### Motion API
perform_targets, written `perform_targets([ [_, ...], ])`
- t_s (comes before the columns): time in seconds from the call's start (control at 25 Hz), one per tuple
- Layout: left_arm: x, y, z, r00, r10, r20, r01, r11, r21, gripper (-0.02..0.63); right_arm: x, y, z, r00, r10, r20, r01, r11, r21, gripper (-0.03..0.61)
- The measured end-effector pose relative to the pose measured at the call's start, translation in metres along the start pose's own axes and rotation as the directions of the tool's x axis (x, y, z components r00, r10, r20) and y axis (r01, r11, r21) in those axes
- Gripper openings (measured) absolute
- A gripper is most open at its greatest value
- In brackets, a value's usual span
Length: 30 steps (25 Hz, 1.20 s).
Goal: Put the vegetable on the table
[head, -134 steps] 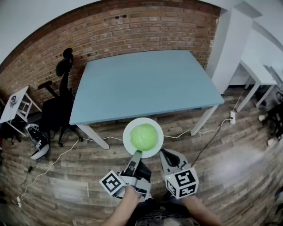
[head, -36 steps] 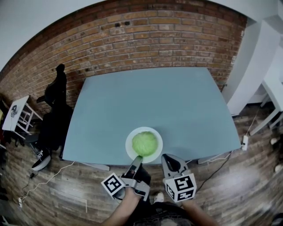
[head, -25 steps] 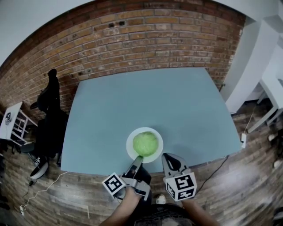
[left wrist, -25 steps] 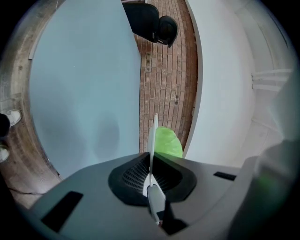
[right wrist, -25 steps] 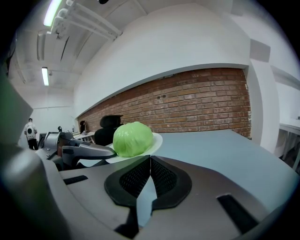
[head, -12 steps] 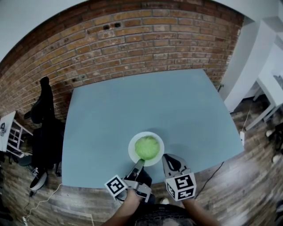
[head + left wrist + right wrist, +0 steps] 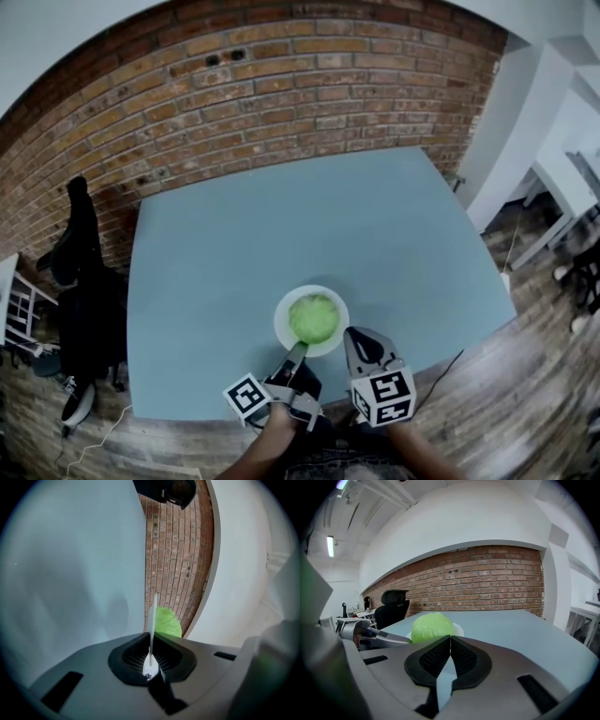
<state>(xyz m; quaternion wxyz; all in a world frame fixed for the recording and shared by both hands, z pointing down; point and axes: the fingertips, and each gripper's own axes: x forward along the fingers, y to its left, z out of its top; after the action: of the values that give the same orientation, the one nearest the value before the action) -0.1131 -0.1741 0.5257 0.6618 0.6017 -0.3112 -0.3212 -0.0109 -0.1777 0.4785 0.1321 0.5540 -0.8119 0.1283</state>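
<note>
The vegetable [image 7: 314,319], a round pale-green head, sits in the middle of a white plate [image 7: 284,323]. The plate is over the near part of the blue bench [image 7: 234,244], close to its front edge; whether it rests on the top or hangs just above it cannot be told. The left gripper [image 7: 296,349] reaches in level from the near side and its fingers grip the plate's near rim, which shows edge-on between them in the left gripper view; they have just eased slightly wider, with the rim between them. The right gripper [image 7: 357,339] is just beside the plate on the right, tilted a little downward, its fingers closed together on nothing. A brick wall [image 7: 281,84] runs behind the bench, and a black office chair [image 7: 80,272] stands at its left end.
</note>
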Motion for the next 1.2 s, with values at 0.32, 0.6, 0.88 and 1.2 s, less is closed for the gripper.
perform_targets([
  [0.32, 0.014, 0.007, 0.0, 1.0, 0.008, -0.012, -0.008, 1.0, -0.003, 0.015, 0.008, -0.009, -0.005, 1.0, -0.002, -0.012, 0.002, 1.0, -0.005, 0.008],
  [0.6, 0.034, 0.014, -0.003, 1.0, 0.017, 0.015, -0.017, 1.0, 0.006, 0.014, 0.02, -0.029, -0.008, 0.999, 0.038, -0.028, -0.038, 0.999, -0.015, 0.008],
  [0.88, 0.055, 0.022, -0.012, 0.998, 0.038, 0.047, -0.039, 0.999, 0.019, 0.015, 0.029, -0.051, -0.015, 0.994, 0.088, -0.064, -0.09, 0.996, -0.025, 0.008],
  [1.2, 0.071, 0.042, -0.019, 0.99, 0.111, 0.089, -0.116, 0.991, 0.059, 0.015, 0.036, -0.076, -0.023, 0.986, 0.139, -0.092, -0.142, 0.989, -0.032, 0.008],
])
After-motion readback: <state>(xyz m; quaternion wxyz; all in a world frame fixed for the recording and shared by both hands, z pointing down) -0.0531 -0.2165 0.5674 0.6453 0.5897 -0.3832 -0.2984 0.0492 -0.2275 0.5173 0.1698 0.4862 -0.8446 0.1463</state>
